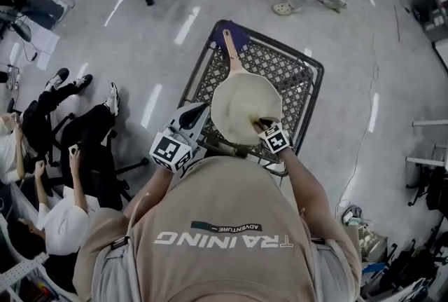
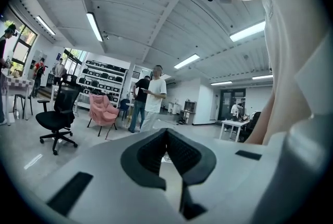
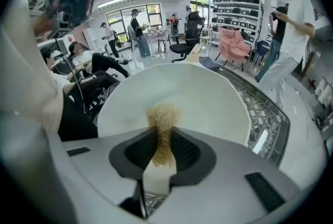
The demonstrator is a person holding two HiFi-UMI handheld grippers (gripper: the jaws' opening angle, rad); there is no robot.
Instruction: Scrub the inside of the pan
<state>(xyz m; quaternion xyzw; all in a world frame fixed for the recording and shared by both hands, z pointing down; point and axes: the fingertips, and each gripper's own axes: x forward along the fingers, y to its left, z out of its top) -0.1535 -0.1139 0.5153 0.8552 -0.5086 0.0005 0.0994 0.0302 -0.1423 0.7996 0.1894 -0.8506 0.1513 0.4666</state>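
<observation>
Right gripper view, wiry golden scrubber, smooth cream pan

Two claws, left claw, right claw; one pan; one scrubber.

A dark wire-mesh counter stands mid-frame on the grey floor. It carries a cream pan, with a blue item at its upper corner.

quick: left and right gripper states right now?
Left gripper: closed, nothing between the jaws.
Right gripper: closed on the golden scourer, over the pan.
</observation>
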